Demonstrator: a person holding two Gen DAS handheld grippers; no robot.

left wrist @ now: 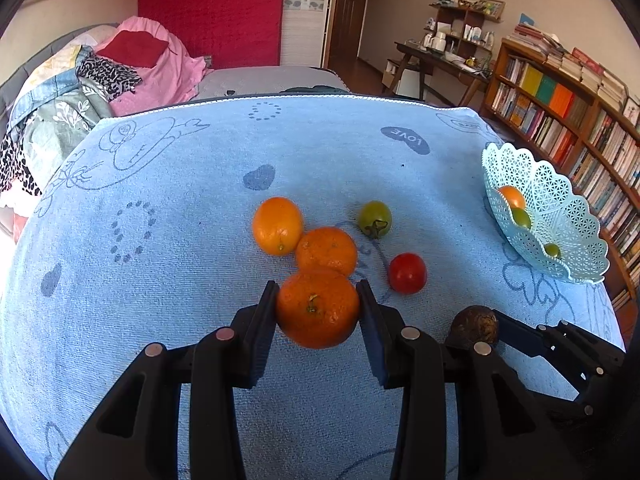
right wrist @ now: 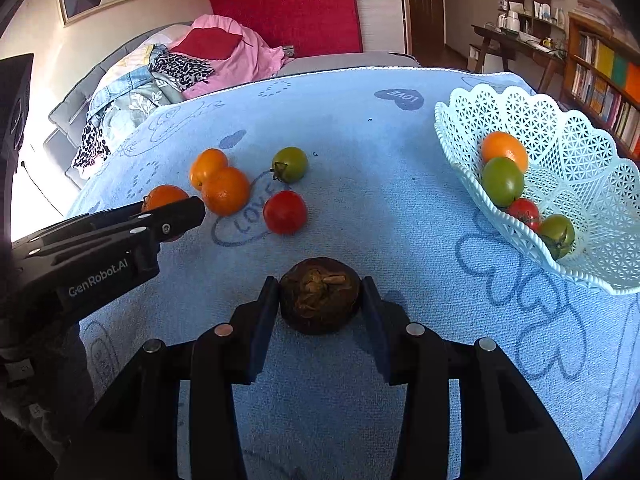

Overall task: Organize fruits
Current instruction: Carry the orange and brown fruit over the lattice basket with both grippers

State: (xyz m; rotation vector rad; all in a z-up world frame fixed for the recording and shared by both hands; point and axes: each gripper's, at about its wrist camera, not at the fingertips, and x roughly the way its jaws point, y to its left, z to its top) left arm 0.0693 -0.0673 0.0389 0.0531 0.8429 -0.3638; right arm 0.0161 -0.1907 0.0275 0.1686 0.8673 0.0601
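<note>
Left gripper (left wrist: 318, 304): closed on a held orange (left wrist: 318, 309); both pads press its sides, and the fruit sits between the fingertips, stem facing the camera.
Right gripper (right wrist: 320, 300): closed narrowly on a dark brown fruit (right wrist: 319, 295); the rough, round fruit fills the gap between the two pads, touching each.
Landmark: lattice basket (right wrist: 580, 140), pale blue, standing on the blue towel (right wrist: 360, 152) at its right side.
Basket contents: one orange (right wrist: 505, 150) at the back, a green tomato (right wrist: 502, 181) in front of it, a red tomato (right wrist: 525, 213) and another green one (right wrist: 558, 234) nearer the front rim.
Dark brown fruit relative to basket: well to the left of it and nearer the camera, low over the towel.
Held orange relative to basket: farther left still, beyond the loose fruit, well apart from the rim.
Loose fruit relative to basket: two oranges (right wrist: 218, 182) touching each other, a green tomato with stem (right wrist: 290, 164) and a red tomato (right wrist: 285, 212) lie on the towel left of the basket, between it and the left gripper.
Nearest loose fruit to basket: the loose red and green tomatoes, both still well apart from it.
Contact with towel: cannot tell whether either held fruit rests on the cloth.
</note>
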